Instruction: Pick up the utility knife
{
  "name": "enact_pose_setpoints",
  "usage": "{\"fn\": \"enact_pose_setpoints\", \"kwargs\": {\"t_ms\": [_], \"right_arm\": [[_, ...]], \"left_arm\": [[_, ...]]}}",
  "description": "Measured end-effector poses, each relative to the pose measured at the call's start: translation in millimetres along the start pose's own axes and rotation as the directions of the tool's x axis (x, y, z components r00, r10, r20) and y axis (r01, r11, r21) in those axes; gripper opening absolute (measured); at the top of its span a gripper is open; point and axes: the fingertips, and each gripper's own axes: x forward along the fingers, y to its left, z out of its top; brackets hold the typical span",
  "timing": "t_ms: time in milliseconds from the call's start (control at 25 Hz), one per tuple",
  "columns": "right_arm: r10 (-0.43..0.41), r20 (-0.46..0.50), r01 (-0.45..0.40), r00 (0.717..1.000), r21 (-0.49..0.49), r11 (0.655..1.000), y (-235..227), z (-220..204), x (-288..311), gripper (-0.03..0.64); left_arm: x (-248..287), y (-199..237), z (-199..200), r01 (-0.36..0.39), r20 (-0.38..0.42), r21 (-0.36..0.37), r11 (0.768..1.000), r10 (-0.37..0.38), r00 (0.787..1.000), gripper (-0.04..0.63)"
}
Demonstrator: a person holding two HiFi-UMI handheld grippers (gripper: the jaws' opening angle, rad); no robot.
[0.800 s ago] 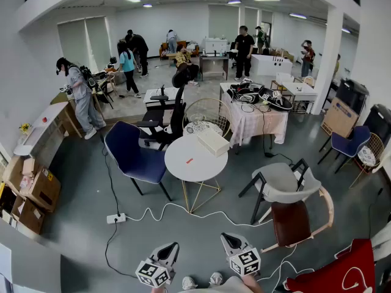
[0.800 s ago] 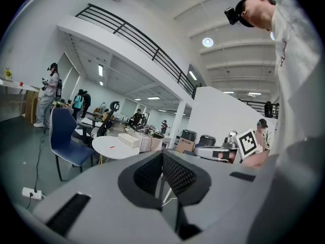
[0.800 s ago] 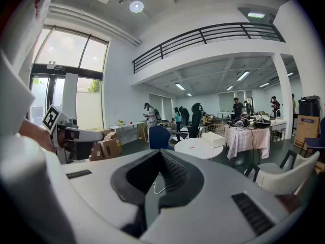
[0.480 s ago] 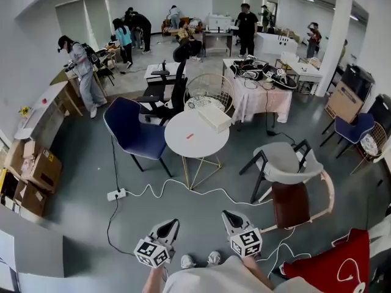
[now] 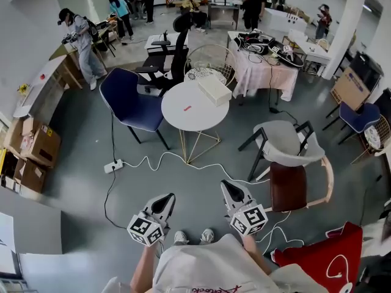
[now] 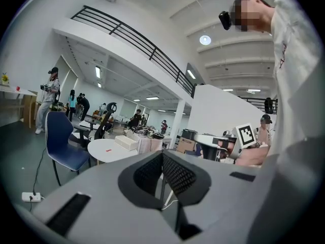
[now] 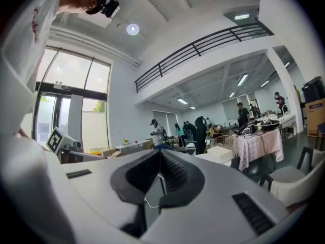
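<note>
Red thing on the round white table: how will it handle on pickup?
The red thing looks small and thin, so it is probably light and stiff. It lies flat on the smooth round table, so a nudge would more likely make it skid than roll. It is too small in these views to judge its surface or grip.
</note>
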Motion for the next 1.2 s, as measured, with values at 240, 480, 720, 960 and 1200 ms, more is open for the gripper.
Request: {"fn": "enact_pose_setpoints", "kwargs": {"t_ms": [240, 480, 720, 960, 1200], "right_arm": [[0.039, 0.056, -0.04, 0.998, 0.018, 0.999, -25, 14, -11, 0.018], [0.143, 0.029, -0.144, 0.989, 0.055, 0.988, -23, 9, -10, 0.017], [0.228, -0.005, -0.227, 0.974, 0.042, 0.973, -11, 6, 9, 0.017], [0.195, 0.015, -0.195, 0.981, 0.055, 0.979, -33, 4, 34, 0.017], [0.197, -0.09, -0.198, 0.976, -0.012, 0.98, -46, -11, 83, 0.017]], "left_arm": [[13, -8, -1, -0.02, 0.0, 0.023, 1.0, 0.02, 1.0, 0.012], [23, -16, -8, -0.029, -0.001, 0.014, 0.999, 0.029, 1.0, 0.012], [42, -9, 0, -0.017, 0.01, 0.008, 1.0, 0.016, 1.0, 0.012], [64, 14, 1, -0.004, 0.01, 0.004, 1.0, 0.004, 1.0, 0.012], [90, 61, 3, -0.007, 0.007, -0.033, 0.999, 0.007, 1.0, 0.012]]}}
